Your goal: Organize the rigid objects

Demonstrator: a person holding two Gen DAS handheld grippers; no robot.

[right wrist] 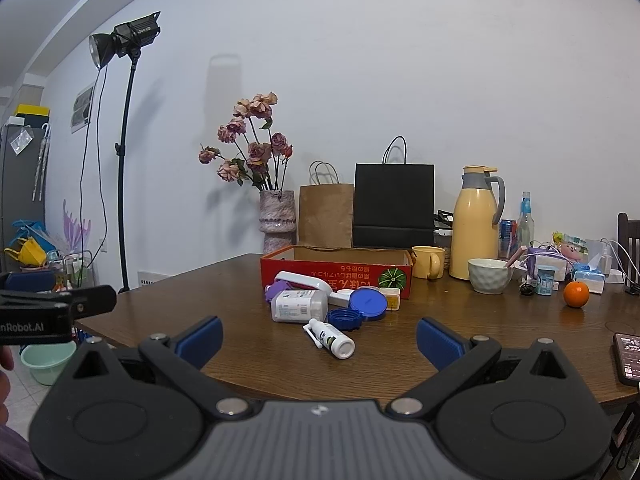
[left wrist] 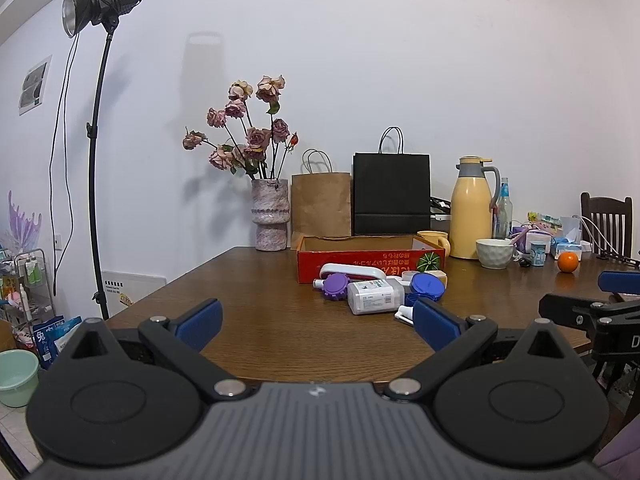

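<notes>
A red cardboard box [left wrist: 360, 266] [right wrist: 320, 274] stands open on the wooden table [left wrist: 280, 320] [right wrist: 400, 336]. In front of it lies a pile: a white flat bottle [left wrist: 374, 297] [right wrist: 298, 306], a purple lid [left wrist: 336, 286], a blue round lid [left wrist: 427, 286] [right wrist: 368, 304], a blue screw cap [right wrist: 345, 319], a white long case [left wrist: 352, 271] [right wrist: 304, 280] and a small white spray bottle [right wrist: 330, 338]. My left gripper [left wrist: 318, 322] is open and empty, short of the pile. My right gripper [right wrist: 320, 340] is open and empty, near the spray bottle.
A vase of dried roses [left wrist: 270, 216], a brown bag [left wrist: 320, 204], a black bag [left wrist: 391, 194], a yellow jug [left wrist: 472, 212], a yellow mug [right wrist: 428, 262], a white bowl [right wrist: 490, 276] and an orange [right wrist: 576, 294] stand behind. A phone [right wrist: 628, 356] lies at the right edge.
</notes>
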